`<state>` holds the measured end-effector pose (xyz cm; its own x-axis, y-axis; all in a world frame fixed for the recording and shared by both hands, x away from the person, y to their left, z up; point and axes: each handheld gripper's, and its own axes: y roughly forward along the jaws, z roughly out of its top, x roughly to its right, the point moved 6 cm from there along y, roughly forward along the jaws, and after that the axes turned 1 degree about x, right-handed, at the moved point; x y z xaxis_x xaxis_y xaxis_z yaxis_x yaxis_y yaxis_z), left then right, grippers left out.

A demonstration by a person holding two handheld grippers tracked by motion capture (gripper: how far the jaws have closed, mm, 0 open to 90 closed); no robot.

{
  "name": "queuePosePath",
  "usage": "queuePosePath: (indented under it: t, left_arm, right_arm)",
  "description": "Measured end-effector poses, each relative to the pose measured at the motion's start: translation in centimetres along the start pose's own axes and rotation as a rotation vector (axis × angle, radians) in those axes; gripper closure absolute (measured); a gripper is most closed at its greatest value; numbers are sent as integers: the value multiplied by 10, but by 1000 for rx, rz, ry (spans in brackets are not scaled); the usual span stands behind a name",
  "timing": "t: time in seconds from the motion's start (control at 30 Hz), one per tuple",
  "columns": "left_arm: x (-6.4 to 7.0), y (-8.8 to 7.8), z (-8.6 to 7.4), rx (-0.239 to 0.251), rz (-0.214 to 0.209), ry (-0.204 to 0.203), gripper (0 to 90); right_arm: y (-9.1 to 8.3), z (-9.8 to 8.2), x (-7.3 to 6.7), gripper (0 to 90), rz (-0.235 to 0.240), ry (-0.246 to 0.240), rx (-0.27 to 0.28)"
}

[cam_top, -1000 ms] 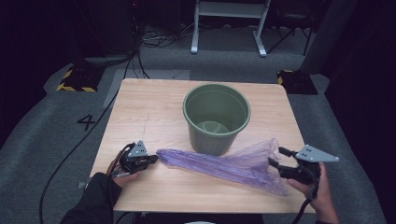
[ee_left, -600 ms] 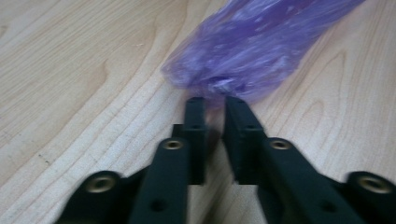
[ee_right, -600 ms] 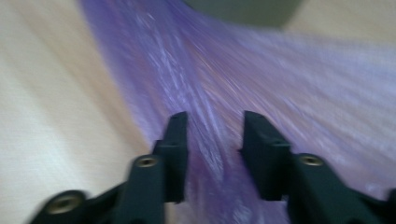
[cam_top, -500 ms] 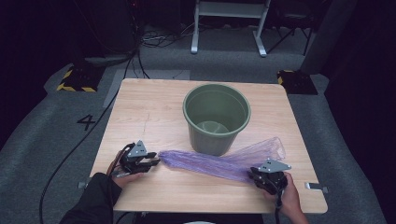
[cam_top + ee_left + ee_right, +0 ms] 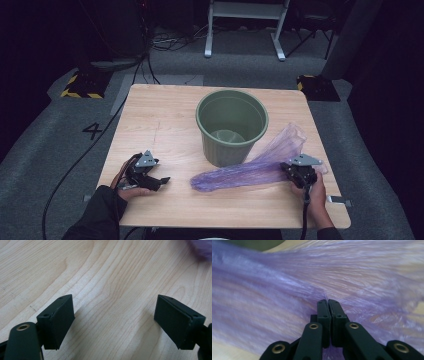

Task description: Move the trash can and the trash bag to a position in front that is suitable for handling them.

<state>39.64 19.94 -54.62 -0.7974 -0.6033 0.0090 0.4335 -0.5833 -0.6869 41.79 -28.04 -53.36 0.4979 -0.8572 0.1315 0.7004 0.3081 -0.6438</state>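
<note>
Left gripper rests low on the bench at its near left corner. Its jaws have just been opening and now stand wide, with bare wood between them in the left gripper view. A second ago they pinched the twisted end of the purple bag; that end now lies free on the bench, well apart from the gripper.

Right gripper sits lower and closer in than a second ago, when it hung off the right edge with jaws apart. Its jaws have just been closing and are now pressed together on the bag film, seen in the right gripper view.

Bag lies stretched across the near bench, its wide end rising just right of the green bin. Bin stands upright at bench centre, unmoved.
</note>
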Motion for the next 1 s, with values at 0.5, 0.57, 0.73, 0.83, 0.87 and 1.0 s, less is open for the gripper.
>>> queuePosePath:
  t: [0.5,0.57,0.73,0.83,0.87,1.0]
  left_arm:
    - [1,2,2,-2,19,-18,153]
    - [2,2,2,-2,17,-17,153]
    - [2,2,2,-3,16,-15,152]
    - [2,2,2,-3,15,-14,152]
    - [2,2,2,-2,13,-14,153]
    - [3,2,2,-1,5,-8,152]
  right_arm:
    - [13,37,33,404,-37,73,112]
    - [2,43,30,344,-9,78,164]
    - [-21,56,16,299,22,24,208]
    - [-27,57,-1,302,63,5,211]
    - [-28,58,-6,302,76,-11,215]
    - [-27,72,-21,357,130,-43,234]
